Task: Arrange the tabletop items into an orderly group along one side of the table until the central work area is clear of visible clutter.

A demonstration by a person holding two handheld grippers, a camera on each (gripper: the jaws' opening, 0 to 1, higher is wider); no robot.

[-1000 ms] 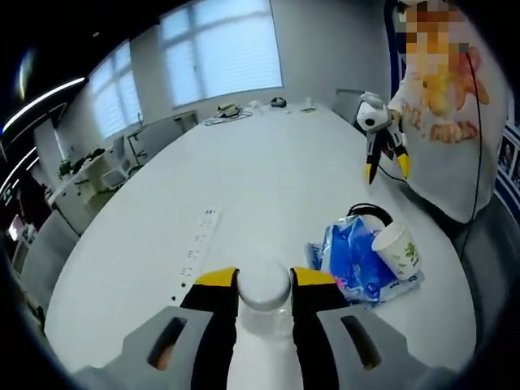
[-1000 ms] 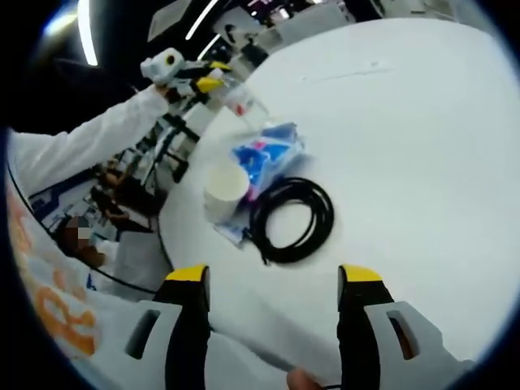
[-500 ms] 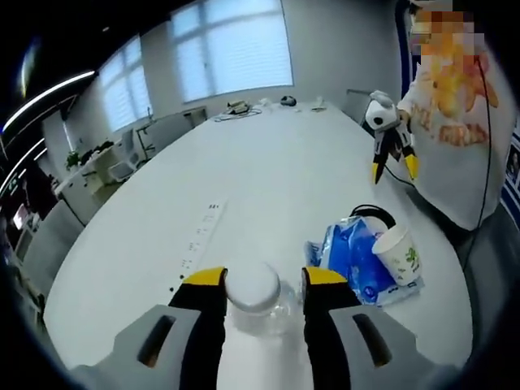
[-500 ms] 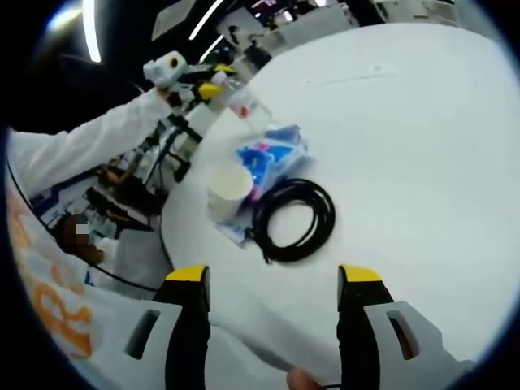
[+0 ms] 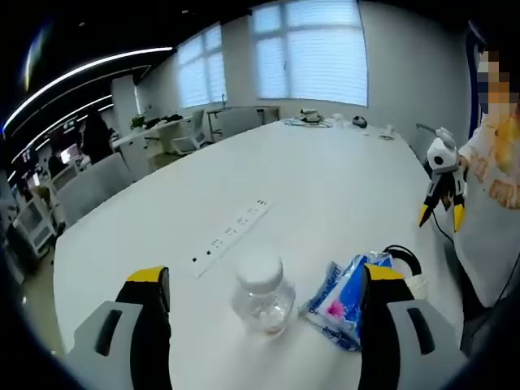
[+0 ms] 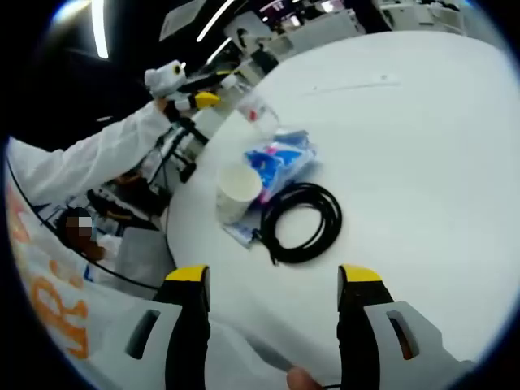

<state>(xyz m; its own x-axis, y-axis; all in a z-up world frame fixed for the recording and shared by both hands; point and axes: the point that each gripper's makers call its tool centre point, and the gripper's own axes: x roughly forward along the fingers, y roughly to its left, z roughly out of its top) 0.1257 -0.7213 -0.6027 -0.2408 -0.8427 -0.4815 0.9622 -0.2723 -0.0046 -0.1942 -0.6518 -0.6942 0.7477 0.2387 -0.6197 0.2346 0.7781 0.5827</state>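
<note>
The left gripper (image 5: 264, 280) has its yellow-tipped black jaws spread wide apart, holding nothing, and between them in the left gripper view stands a clear plastic bottle (image 5: 262, 293) with a rounded, ribbed body and a pale cap, upright on the smooth white bench (image 5: 309, 187). Just beside the bottle lies a crinkled blue plastic packet (image 5: 345, 296) with a pink and white print, and behind it the curve of a black cable coil (image 5: 404, 257) shows near the bench edge. A long white power strip (image 5: 231, 237) lies flat farther out on the bench. The right gripper (image 6: 272, 280) also has its jaws wide apart and empty, hovering over the bench edge. In the right gripper view the glossy round cable coil (image 6: 301, 223) lies flat, touching the blue packet (image 6: 280, 158), with a white paper cup (image 6: 238, 191) tipped on its side just beside both. The bottle (image 6: 258, 110) sits beyond the packet, near the left gripper (image 6: 199, 97) held by a white-sleeved arm.
</note>
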